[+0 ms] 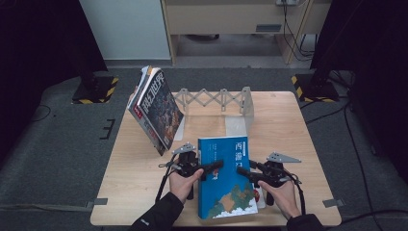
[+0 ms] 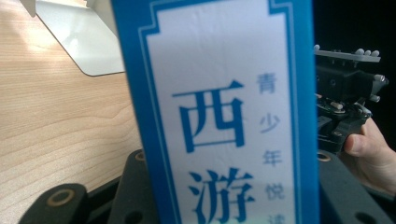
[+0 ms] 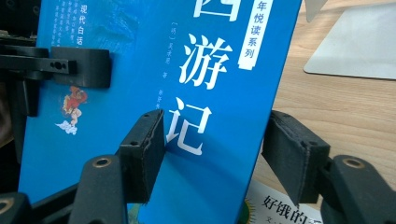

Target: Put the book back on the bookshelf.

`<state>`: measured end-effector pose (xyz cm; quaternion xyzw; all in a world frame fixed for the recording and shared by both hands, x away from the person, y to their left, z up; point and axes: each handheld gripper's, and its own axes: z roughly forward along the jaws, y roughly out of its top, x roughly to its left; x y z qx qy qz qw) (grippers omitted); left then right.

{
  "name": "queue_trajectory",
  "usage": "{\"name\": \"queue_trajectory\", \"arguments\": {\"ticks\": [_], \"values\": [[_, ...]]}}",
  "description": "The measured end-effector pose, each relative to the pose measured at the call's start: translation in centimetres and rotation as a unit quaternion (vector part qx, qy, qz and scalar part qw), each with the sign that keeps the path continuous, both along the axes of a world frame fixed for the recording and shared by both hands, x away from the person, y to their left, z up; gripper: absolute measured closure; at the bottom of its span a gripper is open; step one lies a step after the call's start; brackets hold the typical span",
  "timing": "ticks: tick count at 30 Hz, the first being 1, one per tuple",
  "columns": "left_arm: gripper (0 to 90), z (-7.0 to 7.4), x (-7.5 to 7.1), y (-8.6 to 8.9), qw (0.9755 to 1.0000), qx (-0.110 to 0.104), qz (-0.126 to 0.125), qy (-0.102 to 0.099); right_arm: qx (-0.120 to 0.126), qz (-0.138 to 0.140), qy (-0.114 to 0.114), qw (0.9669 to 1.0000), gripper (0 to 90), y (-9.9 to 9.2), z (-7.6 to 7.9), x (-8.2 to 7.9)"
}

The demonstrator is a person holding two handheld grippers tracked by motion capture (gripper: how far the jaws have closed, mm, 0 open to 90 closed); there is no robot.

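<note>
A blue book (image 1: 223,183) with white Chinese title lettering lies at the table's front middle, on top of a white book (image 1: 260,197). My left gripper (image 1: 214,168) comes in over its left edge. One of its pads (image 3: 79,65) lies flat on the cover, and the book (image 2: 224,116) fills the space between its jaws. My right gripper (image 1: 243,172) is at the book's right edge. In the right gripper view the right gripper (image 3: 215,149) straddles that edge of the book (image 3: 140,56). Its right pad (image 3: 289,154) stands clear of the book's edge.
Several books (image 1: 156,108) lean at the left end of an expanding metal rack (image 1: 216,98) at the table's back. The rack's flat end plate (image 3: 355,46) lies on the wood just beyond the blue book. A strip of the white book (image 3: 289,210) shows beneath my right jaws.
</note>
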<state>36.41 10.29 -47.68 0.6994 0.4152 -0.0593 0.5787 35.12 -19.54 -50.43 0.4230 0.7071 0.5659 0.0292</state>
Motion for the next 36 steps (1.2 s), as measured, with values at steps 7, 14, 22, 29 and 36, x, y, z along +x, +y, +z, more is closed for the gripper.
{"name": "queue_trajectory", "arguments": {"ticks": [7,14,22,29,36], "values": [[59.1,0.9,-0.2,-0.2,0.9999,-0.004,-0.001,-0.016,0.015,0.001,-0.001,0.9999,41.2,-0.1,0.2,0.1],[60.2,3.4,-0.3,-0.8,0.9957,-0.007,-0.01,-0.092,0.048,-0.02,-0.075,0.9958,43.9,-0.7,2.0,0.2],[59.9,2.3,0.0,-0.2,0.9974,-0.005,-0.002,-0.072,0.031,-0.002,-0.028,0.9991,44.6,-0.3,0.5,0.2],[58.9,2.1,0.1,-0.5,0.9971,-0.003,-0.008,-0.076,0.012,0.002,-0.033,0.9994,46.5,-0.3,0.9,0.1],[56.4,2.2,0.1,-0.9,0.9967,0.012,-0.012,-0.079,0.004,0.011,-0.04,0.9991,47.5,-0.1,1.1,0.1]]}}
